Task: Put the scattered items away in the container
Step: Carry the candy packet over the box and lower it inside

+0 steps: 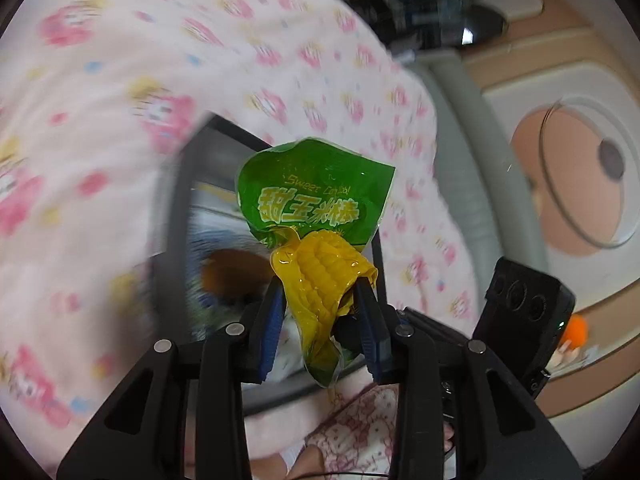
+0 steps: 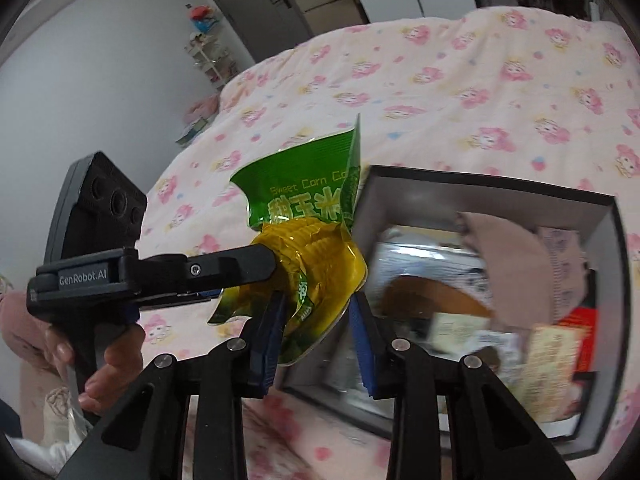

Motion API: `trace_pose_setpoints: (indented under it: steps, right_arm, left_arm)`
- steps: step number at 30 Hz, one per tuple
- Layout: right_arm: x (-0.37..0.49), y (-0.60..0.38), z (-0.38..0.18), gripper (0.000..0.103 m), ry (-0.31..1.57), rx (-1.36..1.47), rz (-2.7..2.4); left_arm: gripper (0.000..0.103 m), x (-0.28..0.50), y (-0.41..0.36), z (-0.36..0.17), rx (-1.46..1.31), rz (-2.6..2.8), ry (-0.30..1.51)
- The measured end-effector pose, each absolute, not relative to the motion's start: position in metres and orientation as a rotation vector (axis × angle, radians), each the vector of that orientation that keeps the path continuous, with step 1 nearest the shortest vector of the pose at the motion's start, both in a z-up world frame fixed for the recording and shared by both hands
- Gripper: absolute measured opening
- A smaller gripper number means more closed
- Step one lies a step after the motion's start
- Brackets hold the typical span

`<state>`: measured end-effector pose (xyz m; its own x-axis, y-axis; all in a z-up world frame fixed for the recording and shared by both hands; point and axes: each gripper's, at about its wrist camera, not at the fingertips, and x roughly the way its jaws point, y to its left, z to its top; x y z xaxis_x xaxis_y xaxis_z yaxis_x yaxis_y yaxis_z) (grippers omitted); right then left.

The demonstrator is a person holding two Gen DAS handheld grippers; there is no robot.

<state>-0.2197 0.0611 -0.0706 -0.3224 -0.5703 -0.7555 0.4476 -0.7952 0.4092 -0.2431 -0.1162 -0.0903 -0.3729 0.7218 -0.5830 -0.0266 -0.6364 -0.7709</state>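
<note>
Right wrist: both claws [image 2: 316, 312] pinch corn pack [image 2: 304, 200]; box [image 2: 440, 188] contents blurred.

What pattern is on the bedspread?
Pink cartoon flower-like figures with small yellow and blue spots on a pale pink bedspread, clearest in the right wrist view.

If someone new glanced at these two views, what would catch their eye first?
The green-and-yellow sweet corn packet, pinched by both the left gripper and the right gripper. Behind it lies an open grey box of oddments on a pink cartoon-print bedspread.
</note>
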Motion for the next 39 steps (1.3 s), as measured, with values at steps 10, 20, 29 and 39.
trace_pose_setpoints:
  steps: [10, 20, 29, 39]
  right_arm:
    - [-0.28, 0.158, -0.124, 0.028, -0.371, 1.446, -2.167]
    - [-0.282, 0.181, -0.113, 0.028, -0.412, 1.416, -2.34]
    - [-0.284, 0.16, -0.142, 0.028, -0.278, 1.571, -2.274]
    - [-0.284, 0.158, -0.137, 0.028, -0.387, 1.452, -2.198]
  left_arm:
    - [0.024, -0.314, -0.026, -0.144, -1.576, 1.936, -0.847]
    - [0.025, -0.292, -0.072, -0.146, -1.469, 2.11, -0.989]
    - [0.031, -0.297, -0.049, -0.165, -1.624, 2.039, -0.876]
    - [0.031, -0.294, -0.07, -0.162, -1.456, 2.03, -1.151]
